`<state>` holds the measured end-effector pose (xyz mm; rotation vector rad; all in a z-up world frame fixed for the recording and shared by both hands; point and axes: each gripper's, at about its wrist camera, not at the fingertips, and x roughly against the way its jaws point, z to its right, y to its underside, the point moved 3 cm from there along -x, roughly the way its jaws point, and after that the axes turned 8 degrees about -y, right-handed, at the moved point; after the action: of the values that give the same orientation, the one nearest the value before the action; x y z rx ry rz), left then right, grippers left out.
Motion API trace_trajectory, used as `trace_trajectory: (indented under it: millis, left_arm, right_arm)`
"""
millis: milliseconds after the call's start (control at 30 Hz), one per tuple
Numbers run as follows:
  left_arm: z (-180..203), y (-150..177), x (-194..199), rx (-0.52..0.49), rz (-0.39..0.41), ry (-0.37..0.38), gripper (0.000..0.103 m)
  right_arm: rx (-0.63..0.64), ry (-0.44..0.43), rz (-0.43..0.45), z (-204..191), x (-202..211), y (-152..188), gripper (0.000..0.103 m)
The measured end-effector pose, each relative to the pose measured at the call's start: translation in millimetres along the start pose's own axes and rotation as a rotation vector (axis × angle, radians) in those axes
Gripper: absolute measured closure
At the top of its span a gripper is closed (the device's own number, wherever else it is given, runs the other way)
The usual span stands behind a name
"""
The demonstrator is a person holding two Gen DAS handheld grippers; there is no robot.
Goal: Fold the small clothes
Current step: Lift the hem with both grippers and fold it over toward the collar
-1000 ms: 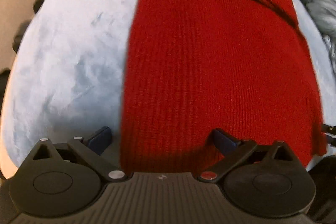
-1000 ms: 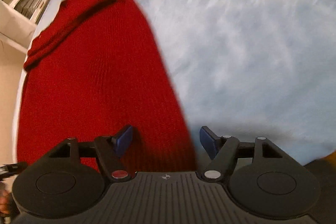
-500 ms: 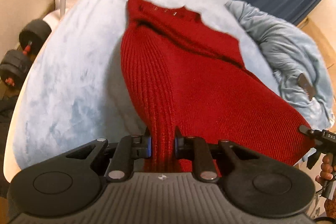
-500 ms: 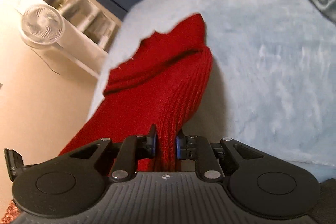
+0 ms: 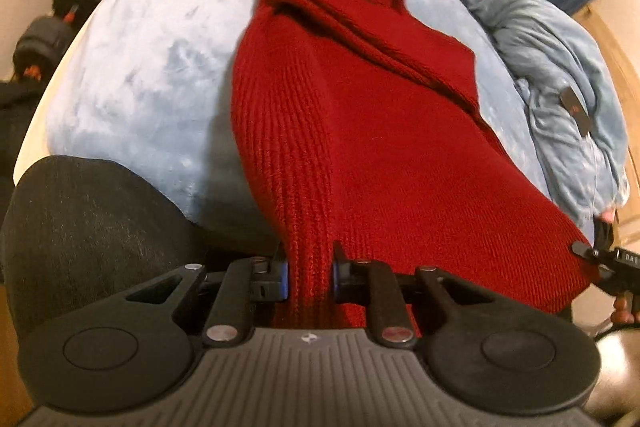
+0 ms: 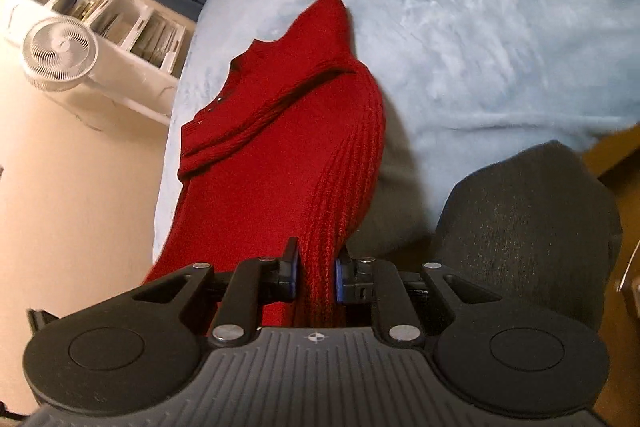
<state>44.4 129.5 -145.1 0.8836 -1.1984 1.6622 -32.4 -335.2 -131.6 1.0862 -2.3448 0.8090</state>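
A red knitted sweater lies lengthwise on a pale blue plush bed cover, its buttoned collar at the far end. My left gripper is shut on the ribbed hem at the near left corner, which is lifted off the cover. In the right wrist view the same sweater rises from the bed cover, and my right gripper is shut on the hem's near right corner. The right gripper also shows at the left wrist view's right edge, holding the far hem corner.
A crumpled grey-blue blanket is heaped on the bed's right side. Dumbbells lie on the floor at left. A white fan and a white shelf stand beside the bed. A dark-clothed knee shows near each gripper.
Both grippers shut on the sweater's hem corners and pulled them up and back off the bed. The near half of the sweater now hangs lifted, and the person's knees have come into view.
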Motion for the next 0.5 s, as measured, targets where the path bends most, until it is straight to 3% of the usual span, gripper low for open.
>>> trace_trajectory:
  millis: [167,267,333,367,433,467,500]
  left_arm:
    - [0.8,-61.3,3.8,0.067,0.016,0.049,0.083]
    - [20.0,-134.5,-0.4,0.04,0.048,0.056,0.083]
    - [27.6,-201.8,-17.2,0.037,0.076,0.046,0.081]
    - [28.9,-235.0,-28.9,0.049,0.089,0.041,0.074]
    - [19.6,-308.0,-52.4,0.151,0.177,-0.073,0.045]
    - [15.0,-331.2,-57.8,0.184,0.222,-0.121,0.018]
    - [7.0,-355.0,-61.7,0.211,0.285,-0.176,0.009]
  right_arm:
    - [-0.052,-0.026,0.003,-28.5,-25.9,-68.7,0.086]
    - [-0.058,-0.021,0.027,-52.0,-59.9,-137.2,0.086]
    - [-0.08,-0.007,0.053,-62.0,-97.9,-191.3,0.085]
    - [-0.116,0.015,0.071,-60.5,-118.4,-215.5,0.084]
    - [-0.171,0.085,0.115,-55.7,-160.0,-262.2,0.072]
    - [-0.149,0.117,0.154,-53.3,-175.7,-280.6,0.057]
    - [-0.14,0.139,0.208,-49.9,-183.3,-291.6,0.044]
